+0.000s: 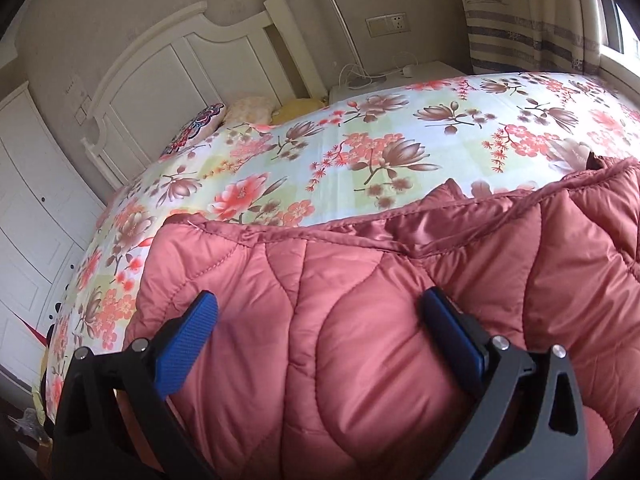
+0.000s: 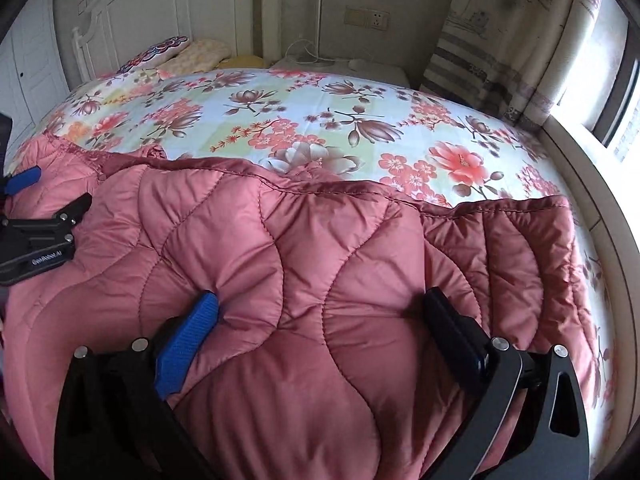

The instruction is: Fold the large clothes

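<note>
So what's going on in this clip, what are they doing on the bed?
A person is working with two handheld tongs on a pink quilted coat spread over the near part of a bed with a floral sheet. The right tongs and the left tongs both stand wide open, fingertips down on the padded fabric, with nothing pinched. The coat's far hem lies across the sheet; no tidy fold shows yet.

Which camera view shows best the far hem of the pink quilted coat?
The right wrist view: the pink quilted coat's far hem runs unbroken across the bed. The left wrist view cuts the hem at its right edge.
</note>
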